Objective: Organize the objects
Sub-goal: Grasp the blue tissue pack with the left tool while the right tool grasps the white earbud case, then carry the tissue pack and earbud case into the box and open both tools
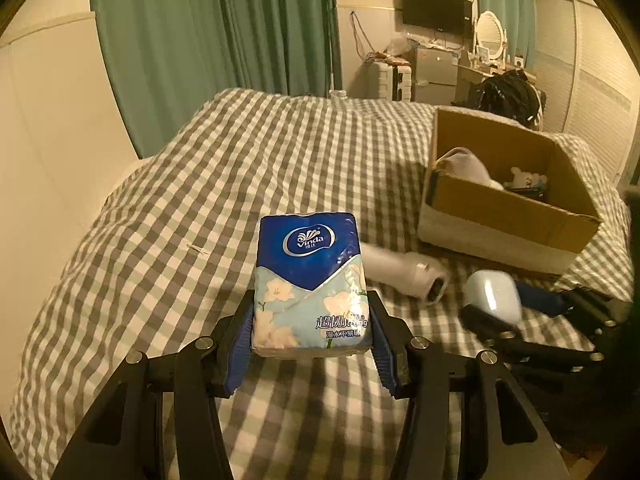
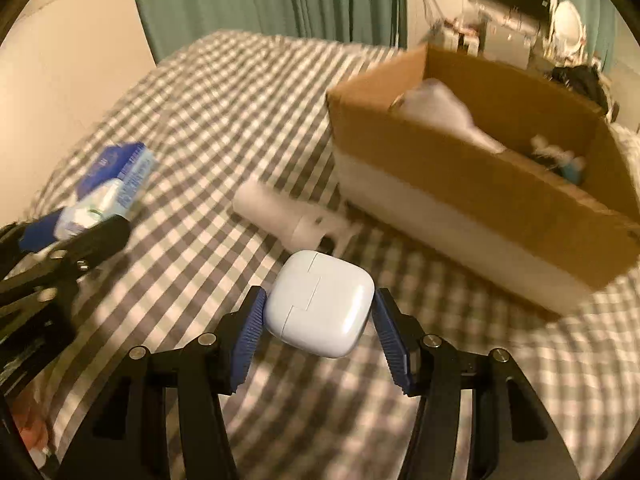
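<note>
A bed (image 1: pixel 200 168) with a grey-and-white checked cover lies below both grippers. Ahead and to the right of them sits an open cardboard box (image 2: pixel 460 184). The left hand-held gripper (image 1: pixel 312 328) is clamped on an upright blue tissue pack (image 1: pixel 310 280). The right hand-held gripper (image 2: pixel 320 312) grips a white earbud case (image 2: pixel 320 304) between its pads. A white tube (image 2: pixel 276 212) lies just beyond the case.
</note>
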Tool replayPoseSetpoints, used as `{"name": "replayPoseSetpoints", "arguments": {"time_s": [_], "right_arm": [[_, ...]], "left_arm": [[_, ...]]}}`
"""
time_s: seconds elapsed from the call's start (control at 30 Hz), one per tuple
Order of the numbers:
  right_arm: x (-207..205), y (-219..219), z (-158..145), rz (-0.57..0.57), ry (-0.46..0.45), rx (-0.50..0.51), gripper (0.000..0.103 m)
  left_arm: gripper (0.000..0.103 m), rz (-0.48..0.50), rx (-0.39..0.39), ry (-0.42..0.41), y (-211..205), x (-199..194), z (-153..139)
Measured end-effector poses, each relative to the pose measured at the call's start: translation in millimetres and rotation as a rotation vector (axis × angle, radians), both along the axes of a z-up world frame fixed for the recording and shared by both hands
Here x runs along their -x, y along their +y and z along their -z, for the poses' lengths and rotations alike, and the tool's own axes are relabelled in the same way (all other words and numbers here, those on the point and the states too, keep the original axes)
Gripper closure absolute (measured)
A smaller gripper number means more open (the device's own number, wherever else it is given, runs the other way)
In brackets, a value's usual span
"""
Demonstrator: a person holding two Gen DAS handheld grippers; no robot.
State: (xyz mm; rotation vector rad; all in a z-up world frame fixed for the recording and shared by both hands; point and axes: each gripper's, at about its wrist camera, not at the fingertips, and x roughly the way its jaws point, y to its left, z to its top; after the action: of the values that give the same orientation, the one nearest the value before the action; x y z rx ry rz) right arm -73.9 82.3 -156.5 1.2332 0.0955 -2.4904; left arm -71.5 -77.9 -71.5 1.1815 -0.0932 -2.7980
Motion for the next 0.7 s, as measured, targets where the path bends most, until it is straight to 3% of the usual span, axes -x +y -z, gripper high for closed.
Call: {"name": "replayPoseSetpoints", "arguments": {"time_s": [0.4,0.7], "right_arm": [[-39.9,46.2,-96.6,0.062,0.228,0.022,0.048],[-42.8,87.5,-154.4,0.095,0.343,0.022,0.048]], "left_arm": [[0.05,0.135,-0.015,0.081,47.4,-11.5,-57.3],[0.05,0.23,-0.067,0.111,84.3,26.1,-90.5]]}}
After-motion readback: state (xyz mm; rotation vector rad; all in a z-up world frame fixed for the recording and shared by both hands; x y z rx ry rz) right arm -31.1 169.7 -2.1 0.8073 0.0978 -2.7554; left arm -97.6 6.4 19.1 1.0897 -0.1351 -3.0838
